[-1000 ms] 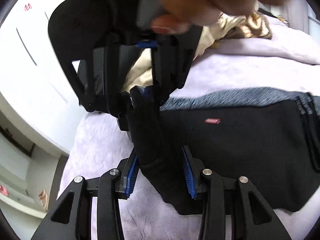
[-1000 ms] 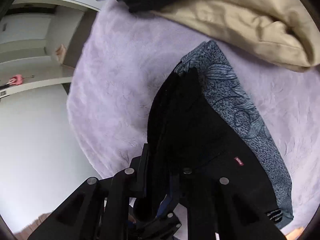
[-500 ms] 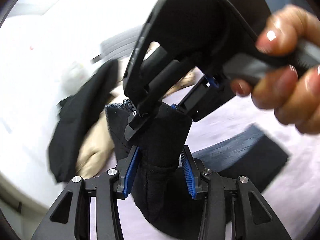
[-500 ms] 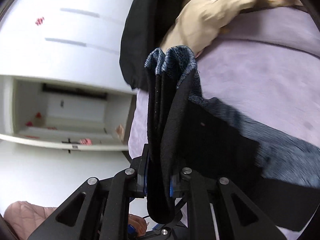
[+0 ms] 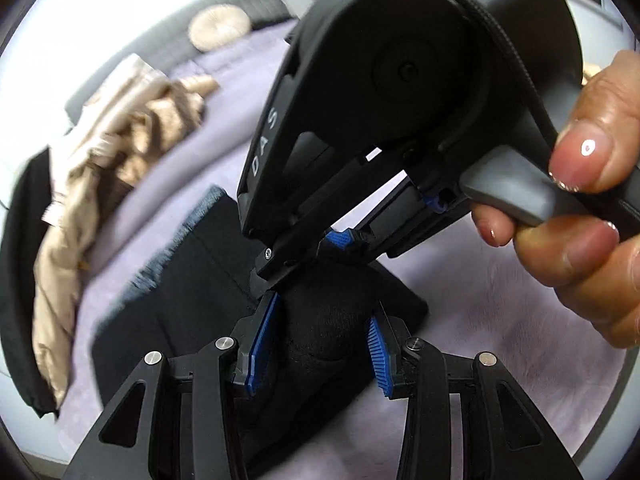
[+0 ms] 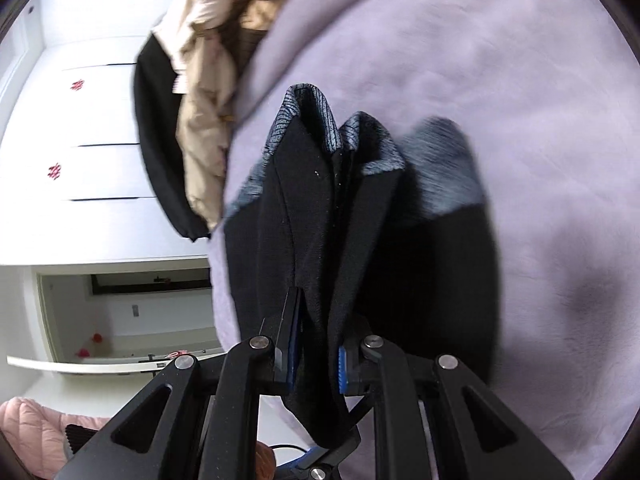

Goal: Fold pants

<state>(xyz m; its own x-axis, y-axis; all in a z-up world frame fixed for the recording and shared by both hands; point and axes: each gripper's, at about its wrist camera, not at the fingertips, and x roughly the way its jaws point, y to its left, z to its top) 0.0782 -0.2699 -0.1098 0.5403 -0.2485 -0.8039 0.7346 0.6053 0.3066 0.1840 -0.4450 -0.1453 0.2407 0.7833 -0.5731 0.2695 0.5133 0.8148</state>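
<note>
The black pants with a grey patterned waistband lie partly folded on a lilac bed cover. My left gripper is shut on a thick bunch of the black fabric. My right gripper is shut on a folded edge of the pants, lifted so the grey waistband stands up ahead of the fingers. In the left wrist view the right gripper's black body sits just above my left fingers, held by a hand.
A beige garment and a black garment lie heaped at the bed's left side; they also show in the right wrist view. A round cushion sits far back. White drawers stand beside the bed.
Both grippers have lifted the held pants end and swung it over the rest of the pants. The folded part now lies farther left below. Both stay shut on the fabric.
</note>
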